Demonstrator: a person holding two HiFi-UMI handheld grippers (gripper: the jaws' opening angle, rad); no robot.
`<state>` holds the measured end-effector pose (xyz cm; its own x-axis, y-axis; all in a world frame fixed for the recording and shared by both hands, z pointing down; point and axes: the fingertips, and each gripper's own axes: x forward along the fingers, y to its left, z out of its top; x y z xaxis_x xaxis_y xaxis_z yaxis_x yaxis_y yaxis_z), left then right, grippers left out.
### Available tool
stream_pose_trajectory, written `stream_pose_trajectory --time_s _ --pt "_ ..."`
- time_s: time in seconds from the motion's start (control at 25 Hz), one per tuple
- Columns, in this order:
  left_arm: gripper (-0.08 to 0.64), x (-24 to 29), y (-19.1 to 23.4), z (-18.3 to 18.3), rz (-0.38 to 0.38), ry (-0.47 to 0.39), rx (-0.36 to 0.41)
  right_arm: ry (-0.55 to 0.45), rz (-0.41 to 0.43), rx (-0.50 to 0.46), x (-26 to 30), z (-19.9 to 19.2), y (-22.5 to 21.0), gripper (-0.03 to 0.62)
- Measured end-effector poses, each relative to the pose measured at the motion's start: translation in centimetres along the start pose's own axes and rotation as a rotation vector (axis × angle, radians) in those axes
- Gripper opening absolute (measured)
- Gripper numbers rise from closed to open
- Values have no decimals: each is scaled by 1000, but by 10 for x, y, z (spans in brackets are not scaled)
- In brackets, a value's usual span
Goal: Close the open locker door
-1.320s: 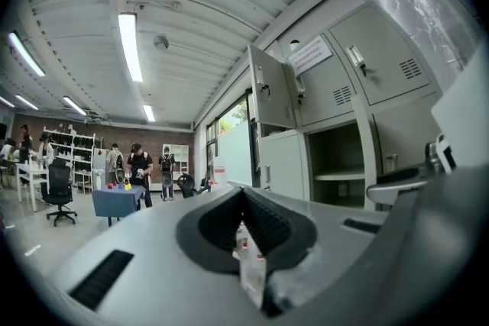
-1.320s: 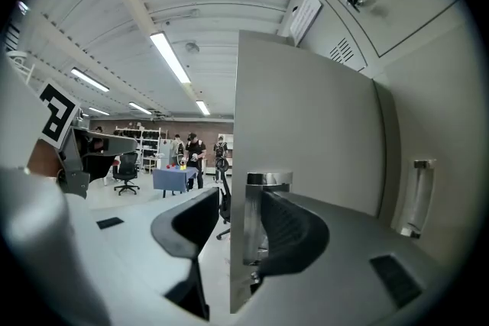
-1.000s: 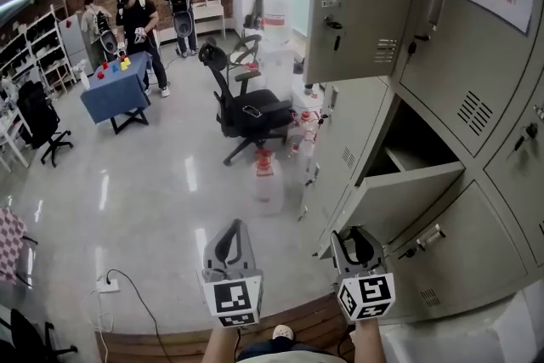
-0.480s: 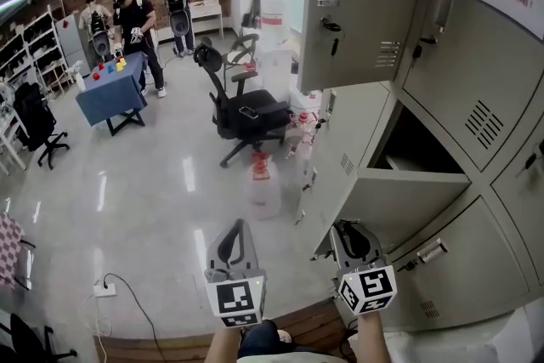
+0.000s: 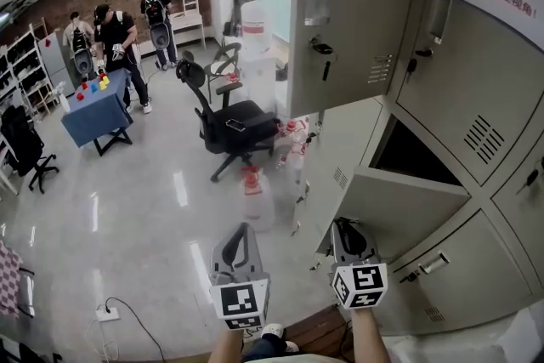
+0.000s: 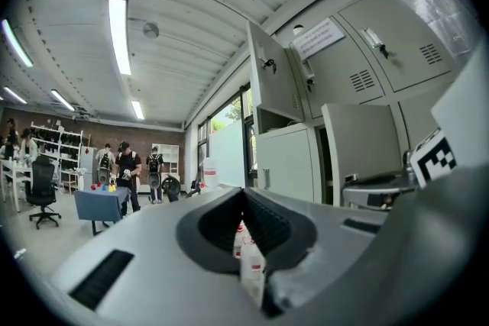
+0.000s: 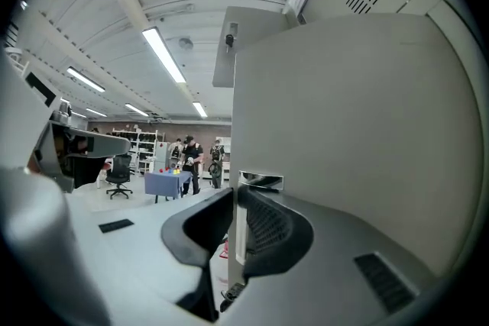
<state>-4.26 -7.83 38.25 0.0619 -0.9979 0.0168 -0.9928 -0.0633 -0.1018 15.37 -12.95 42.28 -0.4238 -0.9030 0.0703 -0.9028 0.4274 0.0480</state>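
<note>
A grey locker door (image 5: 399, 204) low in the bank of lockers stands swung out, with its dark compartment (image 5: 416, 155) showing behind it. My right gripper (image 5: 344, 225) is at that door's free edge. In the right gripper view the door (image 7: 344, 126) fills the right side, and its edge sits between the jaws of the right gripper (image 7: 235, 195). These jaws have just been closing and now press on the edge. My left gripper (image 5: 244, 229) hangs beside it over the floor, shut and holding nothing (image 6: 243, 198). An upper locker door (image 5: 348, 21) also stands open.
A black office chair (image 5: 234, 119) and water jugs (image 5: 255, 195) stand on the floor left of the lockers. Further back are a blue table (image 5: 95, 110) and people (image 5: 115, 30). A power strip (image 5: 108, 313) lies at the lower left.
Both grippers have moved forward towards the lockers. The right jaws have narrowed from wide apart onto the lower door's edge.
</note>
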Motion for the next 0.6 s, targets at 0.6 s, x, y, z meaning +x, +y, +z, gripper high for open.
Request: stream_pose_trajectory --time_s 0.6 --pt "2 56 1 0 -105 -9 -10 -48 -294 22 56 5 -55 60"
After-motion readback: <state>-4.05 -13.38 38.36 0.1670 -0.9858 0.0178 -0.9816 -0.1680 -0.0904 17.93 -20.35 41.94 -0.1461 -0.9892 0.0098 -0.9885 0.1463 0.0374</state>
